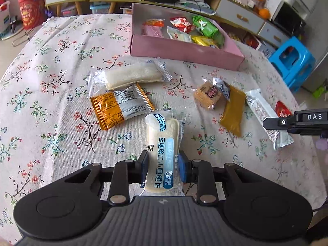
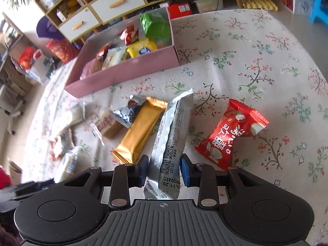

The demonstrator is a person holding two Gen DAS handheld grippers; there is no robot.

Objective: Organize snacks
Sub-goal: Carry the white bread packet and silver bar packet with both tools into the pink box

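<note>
Between the fingers [image 1: 144, 166] of the left gripper [image 1: 163, 167], the bread packet [image 1: 163, 153] reads "乳酸菌小口袋面包" in blue down its length, with a "7" on a pale blue strip. Off to the right of those fingers, the other gripper's black arm [image 1: 303, 121] carries "DAS" in white. Between the right gripper's [image 2: 164, 168] fingers, the silver bar wrapper [image 2: 172, 141] shows a QR code and a stamped date ending "11.20" above "0243D". The red packet [image 2: 229, 133] to their right bears large white Chinese characters, too distorted to read.
</note>
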